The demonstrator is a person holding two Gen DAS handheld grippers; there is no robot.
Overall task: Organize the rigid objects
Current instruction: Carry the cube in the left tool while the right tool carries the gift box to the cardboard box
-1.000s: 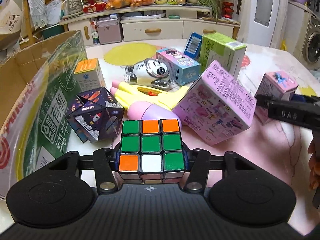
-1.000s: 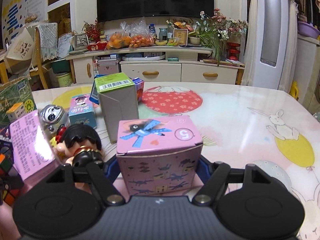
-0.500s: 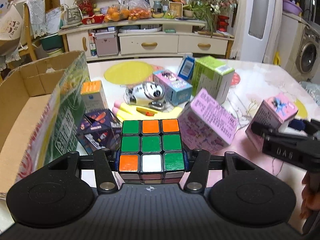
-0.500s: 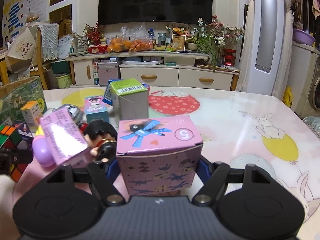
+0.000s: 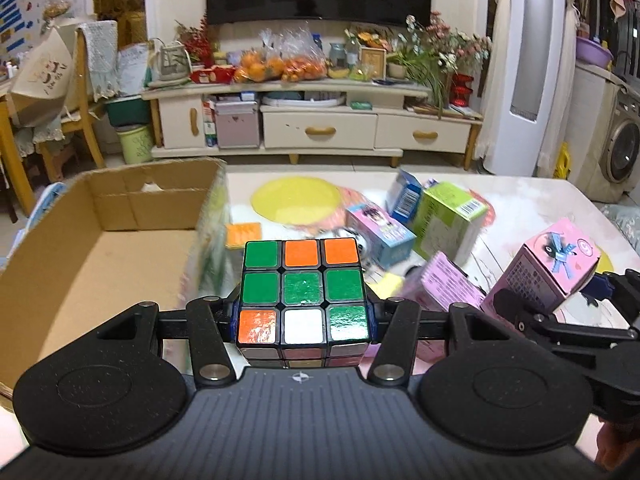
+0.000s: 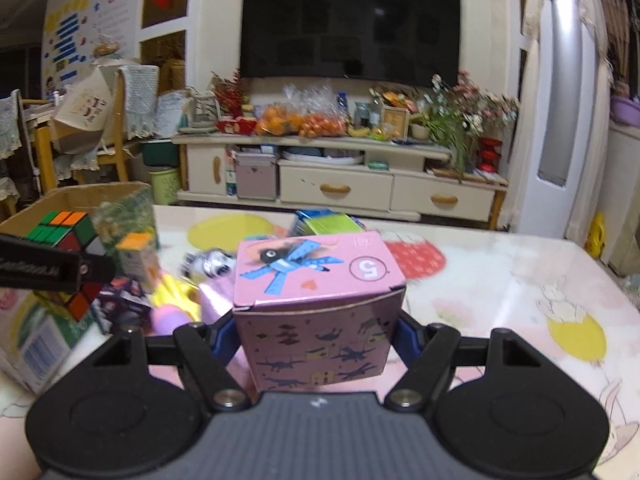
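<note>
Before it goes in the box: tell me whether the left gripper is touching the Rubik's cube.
Touching. The left wrist view shows the left gripper shut on the Rubik's cube, pads pressed against both sides, no gap.

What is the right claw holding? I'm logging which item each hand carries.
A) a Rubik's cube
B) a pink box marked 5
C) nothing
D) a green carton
B: in the right wrist view the right claw is shut on the pink box, a circled 5 on its top.

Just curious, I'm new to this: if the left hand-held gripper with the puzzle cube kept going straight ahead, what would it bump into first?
Probably the orange-topped small box, just beyond the Rubik's cube that the left hand-held gripper holds. The cardboard box lies left of that line. Depth is hard to judge.
</note>
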